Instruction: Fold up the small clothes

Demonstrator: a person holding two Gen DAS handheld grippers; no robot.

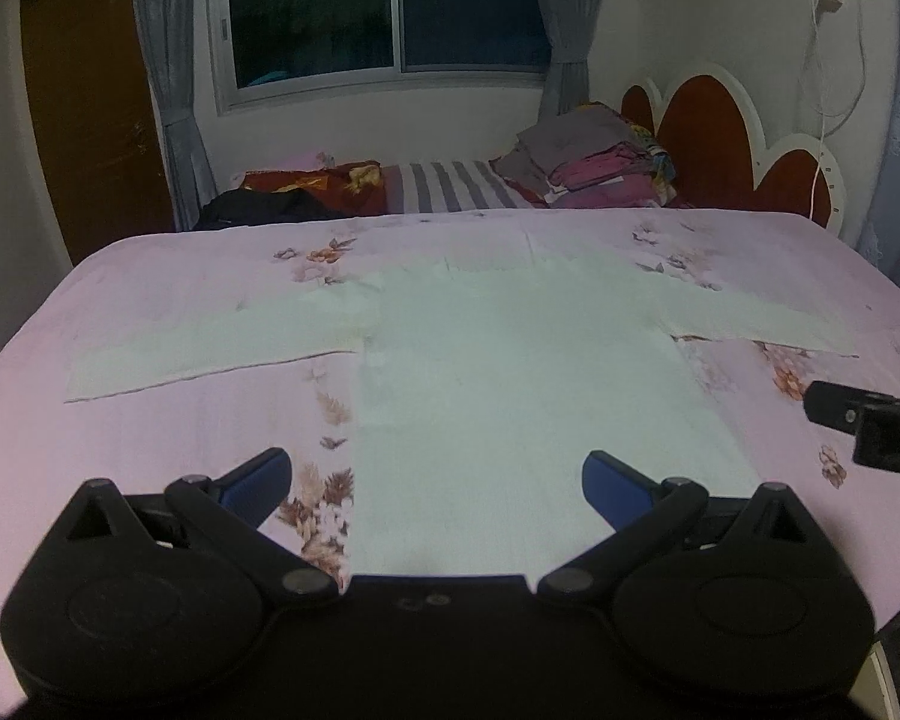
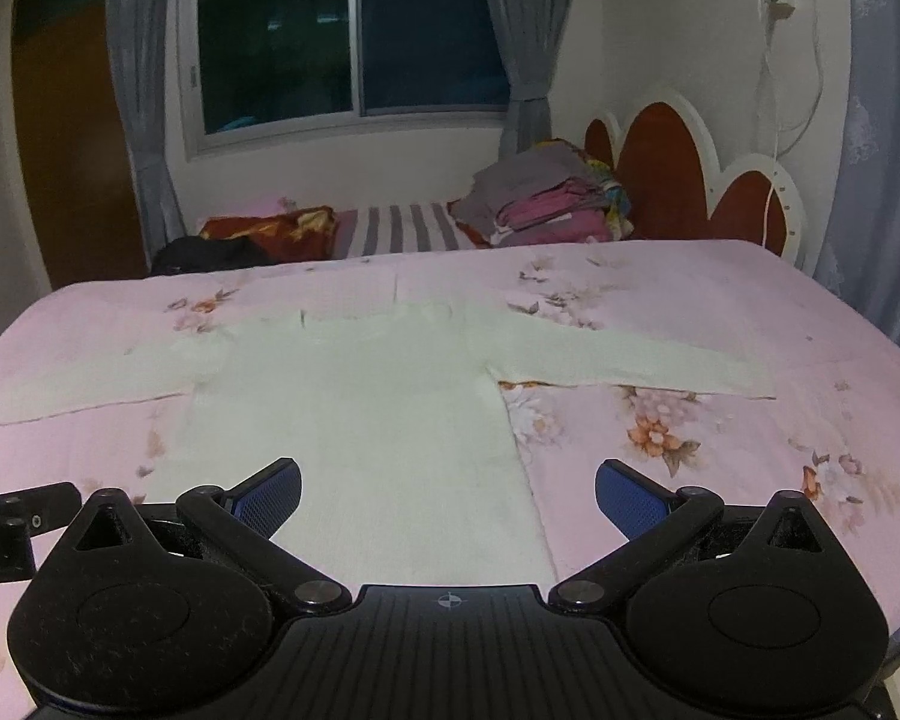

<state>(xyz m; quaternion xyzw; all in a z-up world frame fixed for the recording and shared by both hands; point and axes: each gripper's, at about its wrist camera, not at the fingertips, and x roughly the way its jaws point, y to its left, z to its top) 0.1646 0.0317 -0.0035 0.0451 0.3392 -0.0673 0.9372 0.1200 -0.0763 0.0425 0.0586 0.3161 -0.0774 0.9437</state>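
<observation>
A pale green long-sleeved top (image 1: 510, 372) lies flat on the pink floral bedsheet (image 1: 150, 450), sleeves spread left and right, hem toward me; it also shows in the right wrist view (image 2: 366, 414). My left gripper (image 1: 438, 483) is open and empty above the hem's left part. My right gripper (image 2: 447, 495) is open and empty above the hem's right corner. The right gripper's body (image 1: 870, 426) shows at the right edge of the left wrist view, and the left gripper's body (image 2: 12, 522) shows at the left edge of the right wrist view.
A stack of folded clothes (image 1: 594, 162) sits at the far side by the red and white headboard (image 1: 708, 138). A striped cloth (image 1: 450, 186), a red patterned cloth (image 1: 318, 180) and a dark garment (image 1: 258, 207) lie behind the sheet. A window (image 1: 384, 6) is beyond.
</observation>
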